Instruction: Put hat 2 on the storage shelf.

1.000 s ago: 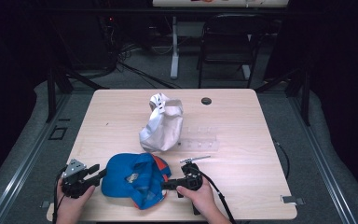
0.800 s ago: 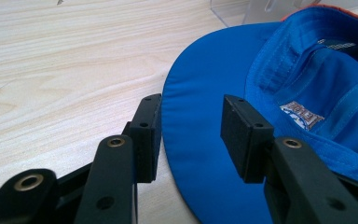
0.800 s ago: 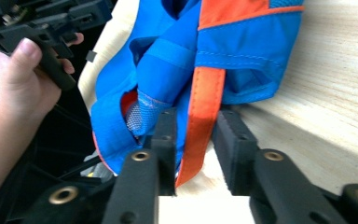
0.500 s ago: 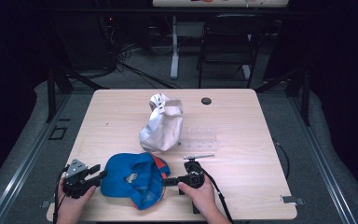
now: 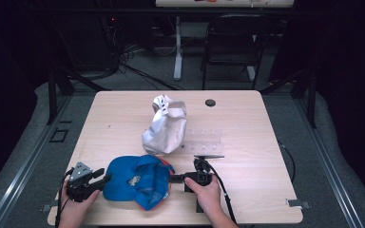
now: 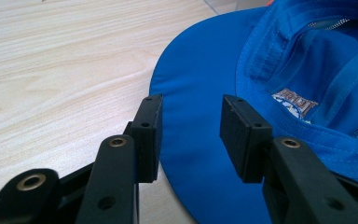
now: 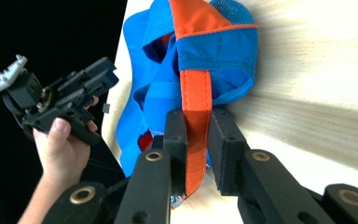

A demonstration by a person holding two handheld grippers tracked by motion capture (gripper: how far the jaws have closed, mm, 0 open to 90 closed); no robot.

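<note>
The left claw (image 6: 191, 135) stands released, its jaws either side of the brim edge of the blue cap (image 5: 135, 180), which lies on the surface (image 5: 247, 190). Right of the cap, the right claw (image 7: 198, 140) has just been closing and now grasps the cap's orange strap (image 7: 196, 107).

A small printed label sat inside the blue cap (image 6: 303, 60), but its lettering was too blurred to read

My wooden table (image 5: 123, 118) carries a blue cap (image 5: 135, 180) between my left gripper (image 5: 100, 181) and right gripper (image 5: 176, 179), a white bag (image 5: 166, 128) beyond them, a clear tray (image 5: 204, 140) ahead of the right one, and a small dark disc (image 5: 210, 102) farthest off.
</note>
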